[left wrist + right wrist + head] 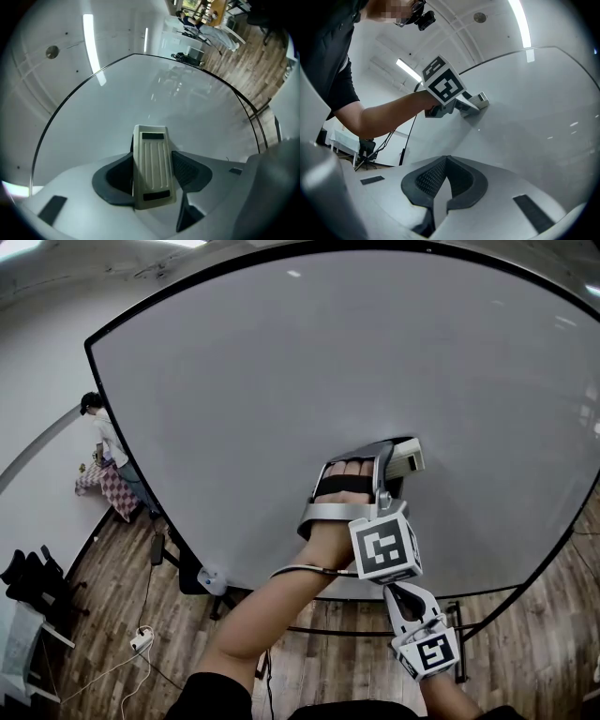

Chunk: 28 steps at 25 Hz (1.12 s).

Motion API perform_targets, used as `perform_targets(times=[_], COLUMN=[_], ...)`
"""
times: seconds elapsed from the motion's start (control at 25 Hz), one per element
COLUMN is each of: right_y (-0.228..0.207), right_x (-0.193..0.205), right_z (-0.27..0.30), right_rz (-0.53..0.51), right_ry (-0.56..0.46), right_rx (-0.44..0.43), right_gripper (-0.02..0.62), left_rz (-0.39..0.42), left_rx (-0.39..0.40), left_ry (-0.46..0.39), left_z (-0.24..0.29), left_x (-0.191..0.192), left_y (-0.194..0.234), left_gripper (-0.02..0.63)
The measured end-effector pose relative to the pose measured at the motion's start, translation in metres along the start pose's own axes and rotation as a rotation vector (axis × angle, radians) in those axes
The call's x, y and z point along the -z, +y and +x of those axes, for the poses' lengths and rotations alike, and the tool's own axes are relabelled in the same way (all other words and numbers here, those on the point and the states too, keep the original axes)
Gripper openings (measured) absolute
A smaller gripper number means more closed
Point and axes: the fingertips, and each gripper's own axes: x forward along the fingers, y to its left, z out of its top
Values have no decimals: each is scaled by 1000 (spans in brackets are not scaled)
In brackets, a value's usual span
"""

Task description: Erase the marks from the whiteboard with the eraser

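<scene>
Wood-plank floor runs under a big whiteboard with a thin black frame, which fills most of the head view. Far off at the left edge of the board a person bends over something covered in checked cloth. Dark chairs stand nearer at the left, and a white power strip lies on the floor with its cable trailing away. None of this is near the grippers, and the board face around them is unobstructed.

The left gripper is raised to the lower right part of the board. Its jaws are pinching the eraser, a pale ribbed block that stands up between the dark pads and reaches past their tips. The right gripper view shows the far end of the eraser against the board surface.

The right gripper hangs lower, just below the left one in the head view, and points at the board from a short way off. Its jaws are pressed together at the tips, with nothing between them.
</scene>
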Motion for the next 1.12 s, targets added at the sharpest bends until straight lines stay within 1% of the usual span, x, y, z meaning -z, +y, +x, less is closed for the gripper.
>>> perform_targets(times=[0.16, 0.32, 0.48, 0.6, 0.76, 0.84, 0.92, 1.0, 1.12], right_y=[1, -1, -12, -14, -11, -9, -7, -5, -2], right_x=[3, 5, 11, 11, 13, 16, 18, 20, 22], right_z=[-2, -10, -15, -18, -21, -22, -23, -23, -18], right_rz=[-1, 11, 33, 29, 26, 25, 21, 21, 22], right_ry=[17, 27, 32, 38, 47, 55, 60, 66, 74], right_rx=[6, 27, 65, 75, 78, 79, 76, 72, 62], right_gripper=[18, 18, 18, 18, 18, 18, 18, 18, 18], left_rz=[153, 249, 304, 318, 419, 443, 436, 392, 500], left_rx=[20, 18, 33, 64, 73, 97, 127, 157, 207], left_ry=[-6, -16, -21, -22, 33, 48, 47, 25, 82], left_z=[2, 1, 2, -2, -8, -10, -13, -16, -19], left_x=[1, 0, 10, 19, 43, 55, 65, 70, 100], left_y=[-21, -33, -50, -70, -93, -111, -132, -155, -183], left_gripper=[267, 267, 267, 268, 267, 267, 268, 268, 268])
